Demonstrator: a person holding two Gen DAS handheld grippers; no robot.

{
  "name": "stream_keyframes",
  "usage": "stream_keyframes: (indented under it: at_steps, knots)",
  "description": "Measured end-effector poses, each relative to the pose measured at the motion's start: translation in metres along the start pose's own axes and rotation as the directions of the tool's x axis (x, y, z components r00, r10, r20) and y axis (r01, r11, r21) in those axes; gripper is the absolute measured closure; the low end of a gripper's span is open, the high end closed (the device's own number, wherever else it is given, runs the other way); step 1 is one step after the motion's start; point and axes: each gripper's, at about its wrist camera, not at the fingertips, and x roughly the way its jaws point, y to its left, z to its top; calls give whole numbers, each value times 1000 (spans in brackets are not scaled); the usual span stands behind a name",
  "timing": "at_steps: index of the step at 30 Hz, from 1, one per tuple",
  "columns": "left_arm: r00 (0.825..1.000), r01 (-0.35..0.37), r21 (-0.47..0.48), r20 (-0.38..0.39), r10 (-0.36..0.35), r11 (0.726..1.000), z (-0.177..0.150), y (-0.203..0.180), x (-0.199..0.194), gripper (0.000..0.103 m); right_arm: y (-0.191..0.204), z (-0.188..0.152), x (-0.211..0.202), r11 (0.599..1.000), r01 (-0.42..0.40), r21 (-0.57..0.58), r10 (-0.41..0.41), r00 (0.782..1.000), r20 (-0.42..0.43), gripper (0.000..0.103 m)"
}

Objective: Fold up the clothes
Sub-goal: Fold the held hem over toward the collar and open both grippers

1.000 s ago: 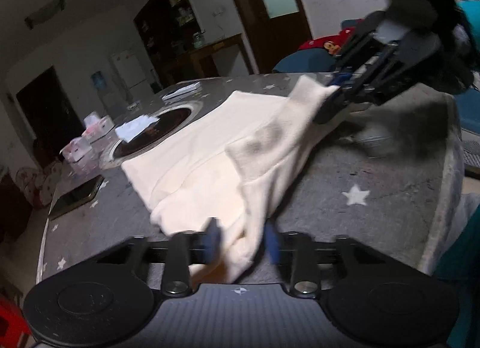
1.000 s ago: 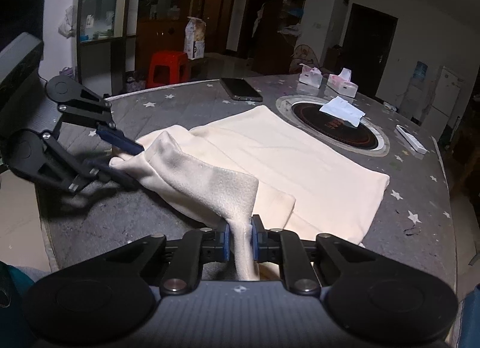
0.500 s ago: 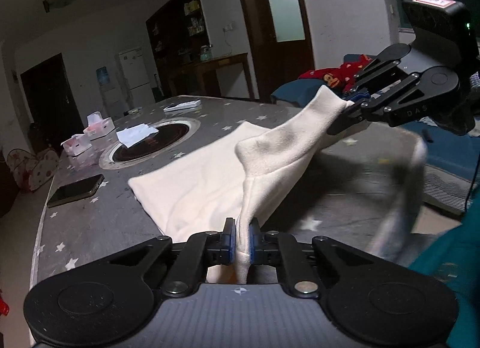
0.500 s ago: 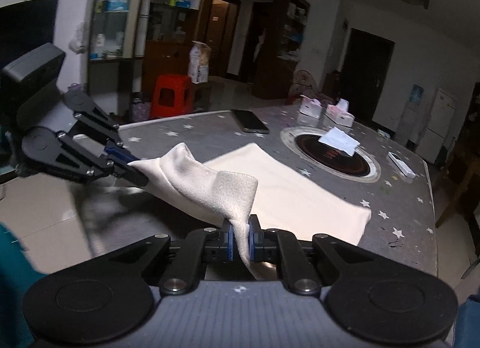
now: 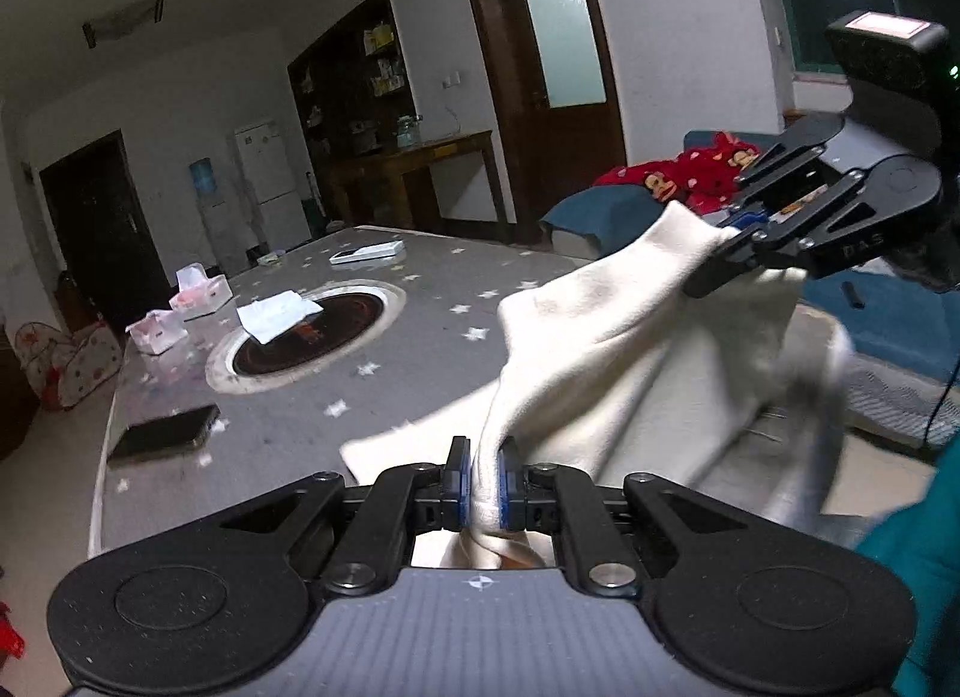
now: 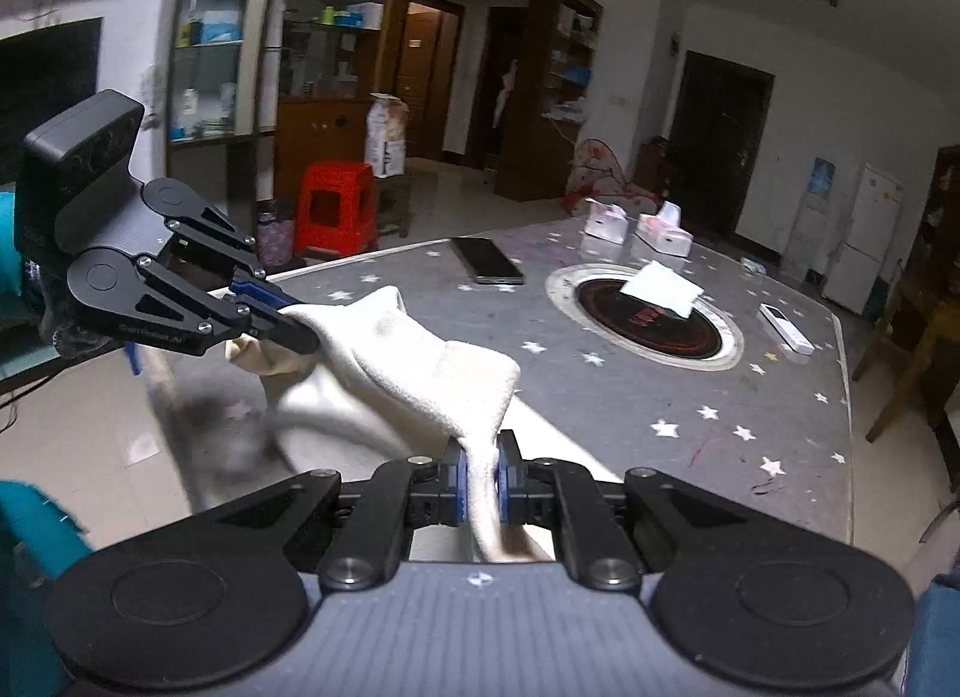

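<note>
A cream garment (image 5: 606,349) hangs in the air between my two grippers, above the near edge of the grey star-patterned table (image 5: 432,307). My left gripper (image 5: 480,481) is shut on one edge of it. My right gripper (image 6: 480,481) is shut on the other edge (image 6: 432,373). Each gripper shows in the other's view, clamping the cloth: the right one (image 5: 729,235) at upper right, the left one (image 6: 282,310) at left. The lower part of the garment (image 5: 798,391) trails down, blurred.
On the table sit a round black hotplate (image 6: 648,319) with a white tissue (image 6: 663,289) on it, a dark phone (image 6: 487,260), two tissue boxes (image 6: 639,226) and a white remote (image 6: 786,328). A red stool (image 6: 336,205) stands on the floor beyond the table.
Both grippers have lifted the garment off the table and drawn it toward the near edge. The left gripper closed on the cloth about a second ago.
</note>
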Motion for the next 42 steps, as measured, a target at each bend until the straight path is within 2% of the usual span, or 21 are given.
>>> stream_keyframes:
  at_steps: [8,12,15,17,20,22,25,29,31,33,36,42]
  knots:
    - [998,-5,5,-66,5,1000,19,33,90,94,-60,6,64,997,52,55,-49,997,-64,95]
    - [993,-46,-10,-108,45,999,16,42,136,91,-83,-7,107,990,88,108,-75,990,-118,94]
    - [988,-80,-33,-134,75,996,11,49,165,88,-93,-21,129,976,144,163,-121,982,-147,90]
    - [984,-106,-76,-149,94,991,8,55,173,84,-100,-31,135,963,174,205,-142,977,-161,82]
    - [982,-142,-134,-145,122,981,6,64,167,84,-101,-38,126,948,222,228,-189,970,-155,81]
    - [982,-155,-170,-131,133,973,6,67,155,82,-95,-38,110,941,218,258,-188,973,-135,80]
    - [984,-165,-239,-109,142,957,5,67,129,73,-77,-35,86,947,175,271,-156,984,-89,67]
    - [984,-160,-324,-123,126,932,-3,57,99,64,-44,-36,68,975,94,201,-85,995,-51,63]
    - [982,-173,-334,-132,136,927,-9,50,90,58,-30,-36,70,985,66,162,-60,997,-43,60]
    - [979,-185,-346,-142,144,920,-16,43,83,56,-26,-37,76,983,59,172,-52,998,-45,59]
    - [974,-202,-408,-176,140,891,-28,43,83,56,-25,-40,90,976,50,214,-39,998,-58,59]
    - [971,-198,-466,-216,106,862,-43,38,79,56,-22,-55,99,975,34,218,-12,995,-100,58]
